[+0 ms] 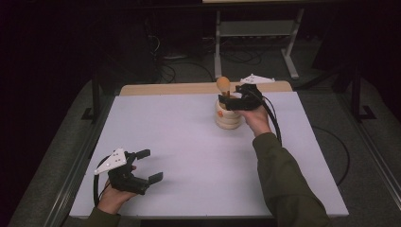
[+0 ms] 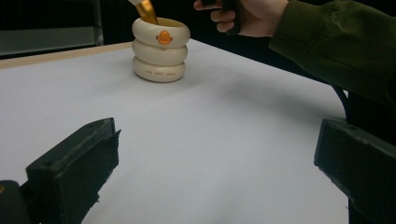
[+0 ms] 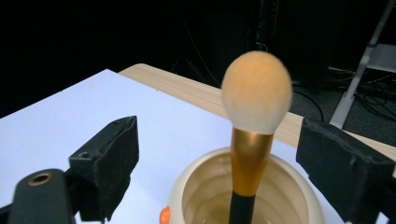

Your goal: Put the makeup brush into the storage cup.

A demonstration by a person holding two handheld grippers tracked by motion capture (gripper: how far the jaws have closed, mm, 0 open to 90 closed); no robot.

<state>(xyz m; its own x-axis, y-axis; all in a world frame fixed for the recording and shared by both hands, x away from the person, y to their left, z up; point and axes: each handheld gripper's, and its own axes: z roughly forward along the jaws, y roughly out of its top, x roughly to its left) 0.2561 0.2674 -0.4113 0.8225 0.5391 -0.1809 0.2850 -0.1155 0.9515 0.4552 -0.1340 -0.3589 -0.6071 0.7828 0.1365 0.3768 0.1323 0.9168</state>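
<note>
A white worktop [image 1: 198, 161] with a bare wooden strip along its far edge carries everything; a green sleeve [image 1: 283, 179] reaches in from the near right; toward the far side stands a cream holder [image 1: 228, 117] shaped like stacked rings, with an orange duck mark on its upper ring; the left gripper [image 1: 150, 165] sits low at the near left corner, jaws wide with nothing between them; the right gripper [image 1: 226, 101] hovers over the holder's mouth, jaws wide on either side of a makeup brush [image 3: 254, 140] without touching it; the brush stands in the holder, gold ferrule and peach head upward.
</note>
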